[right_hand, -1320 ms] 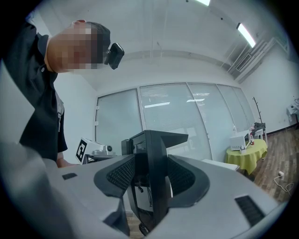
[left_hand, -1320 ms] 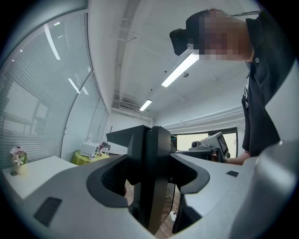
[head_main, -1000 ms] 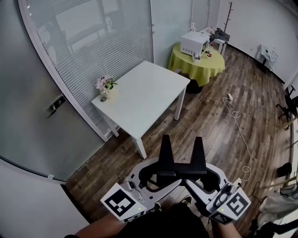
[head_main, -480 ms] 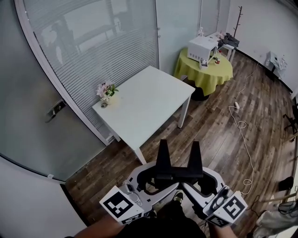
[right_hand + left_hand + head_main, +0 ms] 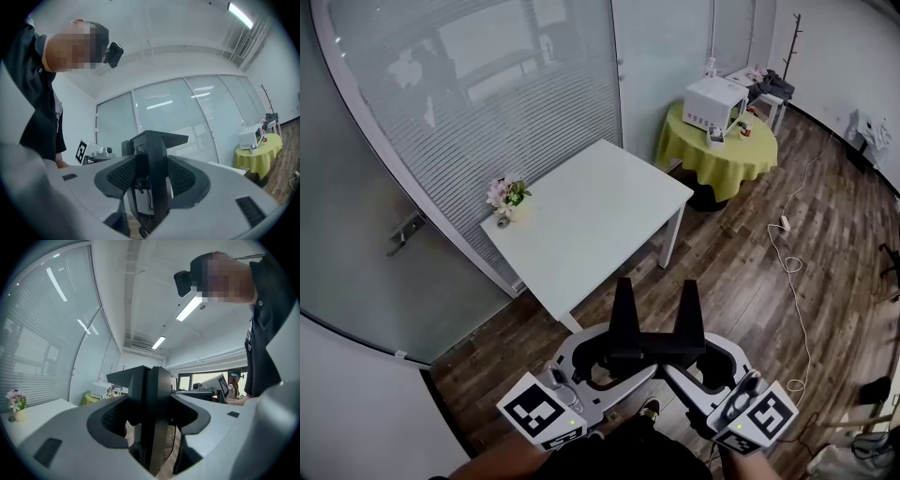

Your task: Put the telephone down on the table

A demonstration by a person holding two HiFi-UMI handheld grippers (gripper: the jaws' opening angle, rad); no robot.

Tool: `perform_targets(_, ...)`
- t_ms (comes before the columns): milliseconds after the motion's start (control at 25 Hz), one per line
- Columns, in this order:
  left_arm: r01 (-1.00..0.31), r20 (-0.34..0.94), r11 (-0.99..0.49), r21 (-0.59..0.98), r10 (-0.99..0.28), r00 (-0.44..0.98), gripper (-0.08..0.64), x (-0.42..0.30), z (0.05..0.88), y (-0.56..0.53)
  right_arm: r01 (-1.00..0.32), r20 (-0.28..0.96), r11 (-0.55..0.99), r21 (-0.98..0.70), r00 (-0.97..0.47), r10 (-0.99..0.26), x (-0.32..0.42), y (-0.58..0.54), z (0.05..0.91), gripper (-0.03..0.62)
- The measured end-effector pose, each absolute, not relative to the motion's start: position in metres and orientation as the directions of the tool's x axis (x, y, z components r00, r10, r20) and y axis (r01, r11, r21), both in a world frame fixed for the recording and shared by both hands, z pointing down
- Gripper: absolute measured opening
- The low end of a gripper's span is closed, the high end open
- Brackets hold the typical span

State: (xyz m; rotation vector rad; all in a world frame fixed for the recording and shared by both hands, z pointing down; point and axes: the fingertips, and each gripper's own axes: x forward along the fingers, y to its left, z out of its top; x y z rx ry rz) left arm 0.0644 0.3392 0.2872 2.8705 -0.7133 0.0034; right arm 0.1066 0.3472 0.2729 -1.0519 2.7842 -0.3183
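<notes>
Head view: left gripper [image 5: 614, 356] and right gripper [image 5: 694, 358] each have fingers [image 5: 84, 427] clamped on one end of the black telephone [image 5: 652, 349], held crosswise, short of the table's [image 5: 581, 225] near corner, ahead-left.

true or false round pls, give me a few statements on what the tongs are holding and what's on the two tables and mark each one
1. The left tongs and the right tongs are both clamped on the black telephone with two upright prongs. True.
2. The telephone rests on the white square table. False: it is held in the air over the wooden floor, short of the table.
3. A small vase of flowers stands at one corner of the white table. True.
4. The round table wears a red cloth and is bare. False: its cloth is yellow-green, and a white box-shaped appliance sits on it.
</notes>
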Motion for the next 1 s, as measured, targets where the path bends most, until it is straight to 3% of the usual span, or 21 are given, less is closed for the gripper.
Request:
perform_targets(560,-0.51,0.064,-0.842,0.177,-0.507,0.86,0.273,0.141,0.293,0.273,-0.594,-0.071,0.763,-0.254,-0.775,-0.627,0.184,0.279,0.279,0.225)
perform_targets(1000,-0.539,0.078,-0.817,0.206,-0.535,0.841,0.273,0.138,0.307,0.211,-0.57,-0.038,0.772,-0.282,-0.797,-0.602,0.181,0.216,0.295,0.225)
